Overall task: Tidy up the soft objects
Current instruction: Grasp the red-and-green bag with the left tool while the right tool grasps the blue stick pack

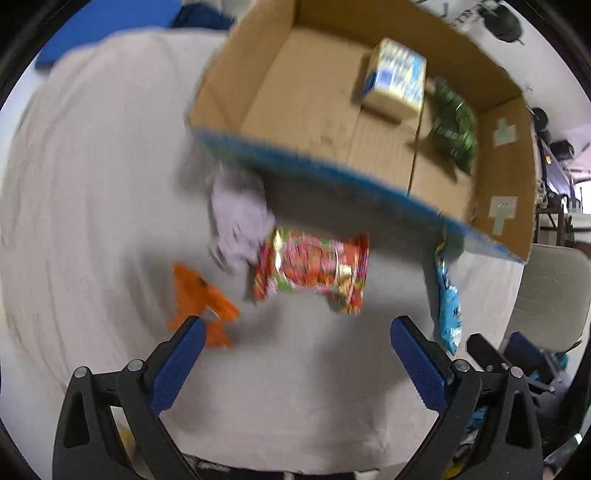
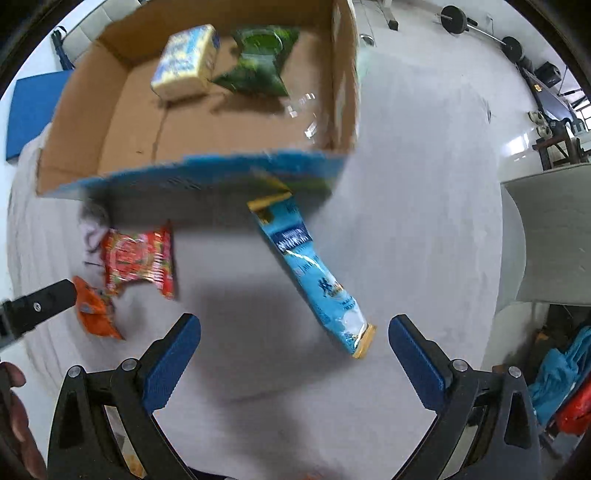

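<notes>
A cardboard box (image 1: 325, 122) (image 2: 122, 140) with a blue front rim stands on a grey cloth and holds a yellow-blue pack (image 1: 395, 77) (image 2: 186, 62) and a green bag (image 1: 454, 129) (image 2: 258, 62). In front of it lie a red snack packet (image 1: 314, 269) (image 2: 138, 258), an orange packet (image 1: 201, 299) (image 2: 94, 310), a pale purple cloth (image 1: 240, 225) and a long light-blue packet (image 2: 314, 277) (image 1: 448, 299). My left gripper (image 1: 297, 332) is open and empty, above the cloth just short of the red packet. My right gripper (image 2: 293, 332) is open and empty, near the blue packet's lower end.
The cloth-covered table (image 1: 92, 184) (image 2: 424, 184) ends at the right, where a beige chair (image 1: 554, 295) (image 2: 554, 229) stands. A blue mat (image 2: 33, 107) lies on the floor behind. Gym weights (image 2: 480, 26) lie far back. The other gripper's tip (image 2: 40, 306) shows at left.
</notes>
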The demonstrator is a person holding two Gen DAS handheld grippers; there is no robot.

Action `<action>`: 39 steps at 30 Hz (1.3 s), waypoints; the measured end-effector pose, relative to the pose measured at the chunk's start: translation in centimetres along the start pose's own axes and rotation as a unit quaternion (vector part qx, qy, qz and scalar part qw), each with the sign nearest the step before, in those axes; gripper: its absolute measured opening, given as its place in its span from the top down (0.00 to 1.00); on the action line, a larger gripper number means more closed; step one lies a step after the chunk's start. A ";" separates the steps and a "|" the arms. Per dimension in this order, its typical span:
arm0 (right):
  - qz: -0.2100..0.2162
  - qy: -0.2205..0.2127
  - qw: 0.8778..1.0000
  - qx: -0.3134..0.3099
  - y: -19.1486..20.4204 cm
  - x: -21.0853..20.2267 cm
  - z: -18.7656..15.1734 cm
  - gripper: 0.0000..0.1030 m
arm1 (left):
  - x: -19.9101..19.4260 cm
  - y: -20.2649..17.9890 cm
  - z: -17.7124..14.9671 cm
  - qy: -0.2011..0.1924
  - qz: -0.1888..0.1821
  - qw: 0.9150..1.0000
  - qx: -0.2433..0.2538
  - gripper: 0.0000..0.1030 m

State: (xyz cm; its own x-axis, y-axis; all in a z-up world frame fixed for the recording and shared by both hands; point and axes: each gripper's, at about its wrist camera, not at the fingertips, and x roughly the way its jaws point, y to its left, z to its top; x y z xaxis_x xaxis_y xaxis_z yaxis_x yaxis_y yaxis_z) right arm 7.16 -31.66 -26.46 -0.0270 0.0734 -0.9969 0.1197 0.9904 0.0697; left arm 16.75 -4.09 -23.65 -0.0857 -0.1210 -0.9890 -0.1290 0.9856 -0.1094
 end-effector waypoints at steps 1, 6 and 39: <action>-0.001 0.000 1.000 0.002 -0.1 0.5 0.0 0.00 | 0.8 0.1 0.0 0.009 -0.012 1.000 -0.021 0.01; -0.007 -0.013 1.000 0.022 -0.9 2.9 0.1 0.00 | 4.3 0.6 0.7 0.028 -0.070 0.987 -0.144 0.01; 0.009 0.048 0.998 0.030 -4.6 10.2 1.9 0.31 | 14.3 -4.9 -9.7 0.066 0.034 0.992 -0.105 0.02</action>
State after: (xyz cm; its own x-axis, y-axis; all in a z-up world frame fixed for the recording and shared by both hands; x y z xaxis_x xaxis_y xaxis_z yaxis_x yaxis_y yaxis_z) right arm 8.17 -35.70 -36.98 -0.1190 0.1055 -0.9873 0.1803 0.9801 0.0830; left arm 6.58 -11.75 -36.28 -0.2284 -0.0823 -0.9701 -0.3200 0.9474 -0.0051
